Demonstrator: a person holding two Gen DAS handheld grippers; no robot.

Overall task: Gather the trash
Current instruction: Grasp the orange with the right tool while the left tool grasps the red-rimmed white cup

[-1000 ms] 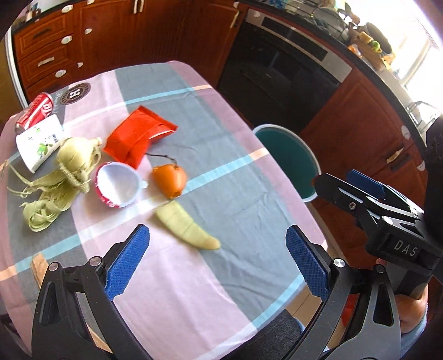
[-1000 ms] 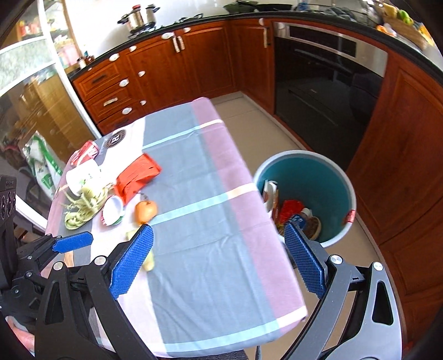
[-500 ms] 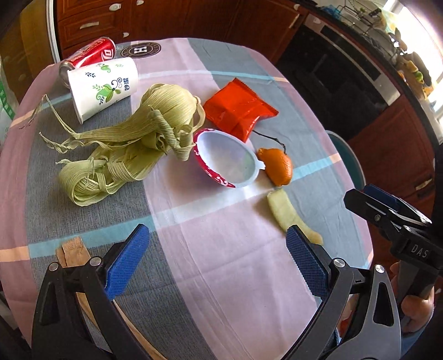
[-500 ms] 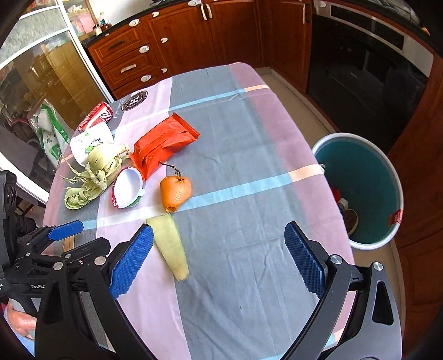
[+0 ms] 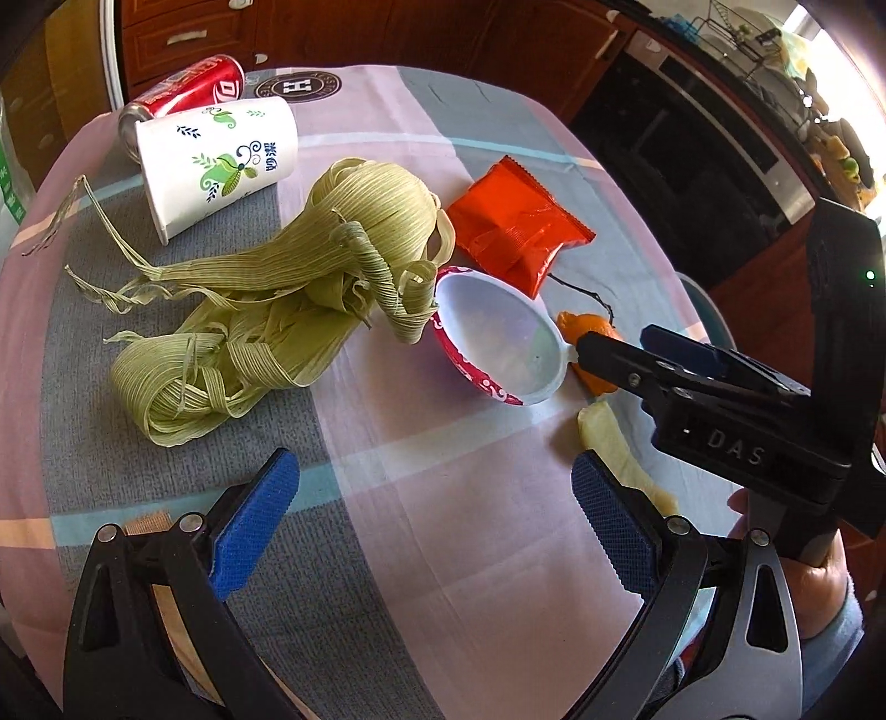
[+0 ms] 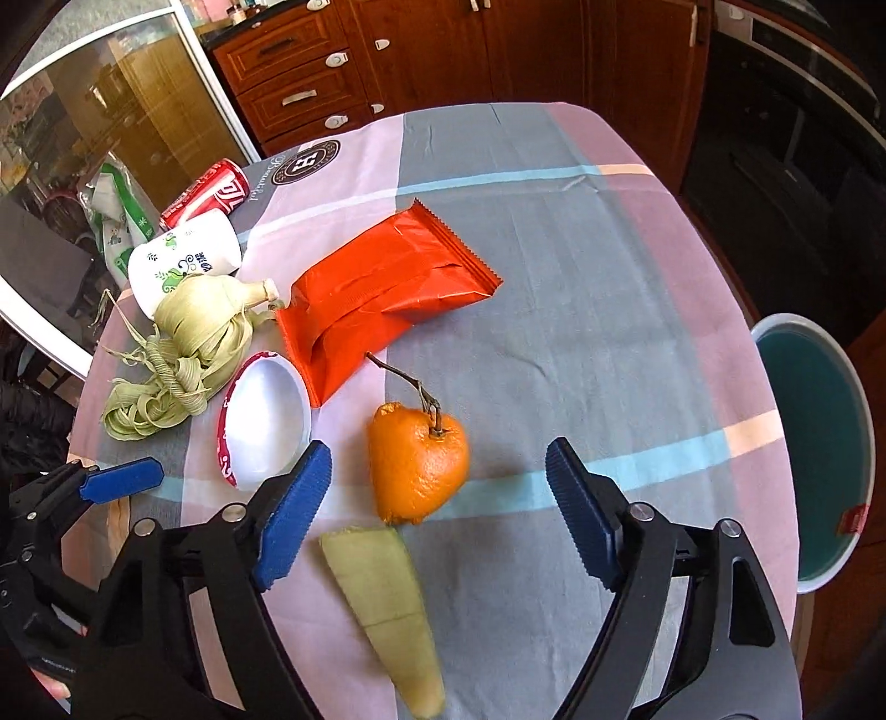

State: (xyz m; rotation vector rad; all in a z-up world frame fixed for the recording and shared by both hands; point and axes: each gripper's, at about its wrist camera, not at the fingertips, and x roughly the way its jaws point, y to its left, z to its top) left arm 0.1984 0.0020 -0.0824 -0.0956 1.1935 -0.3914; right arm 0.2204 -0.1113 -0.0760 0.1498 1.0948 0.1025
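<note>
Trash lies on the checked tablecloth: green corn husks [image 5: 288, 310] [image 6: 183, 354], a red-rimmed white bowl [image 5: 498, 338] [image 6: 266, 421], a red wrapper [image 5: 515, 227] [image 6: 382, 288], an orange peel with stem [image 6: 418, 465] [image 5: 587, 338], a pale yellow peel strip [image 6: 382, 598] [image 5: 614, 448], a white paper cup [image 5: 216, 160] [image 6: 183, 260] and a red cola can [image 5: 188, 88] [image 6: 207, 191]. My left gripper [image 5: 432, 526] is open, empty, just short of the husks and bowl. My right gripper [image 6: 437, 515] is open, empty, its jaws on either side of the orange peel.
A teal bin with a white rim [image 6: 814, 443] stands on the floor past the table's right edge. Wooden cabinets [image 6: 443, 50] and a dark oven [image 6: 803, 122] lie behind. The right gripper's body [image 5: 736, 415] shows at the right of the left wrist view.
Both grippers have come lower and closer over the trash. The right one has swung from the bin toward the orange peel. Both stay open.
</note>
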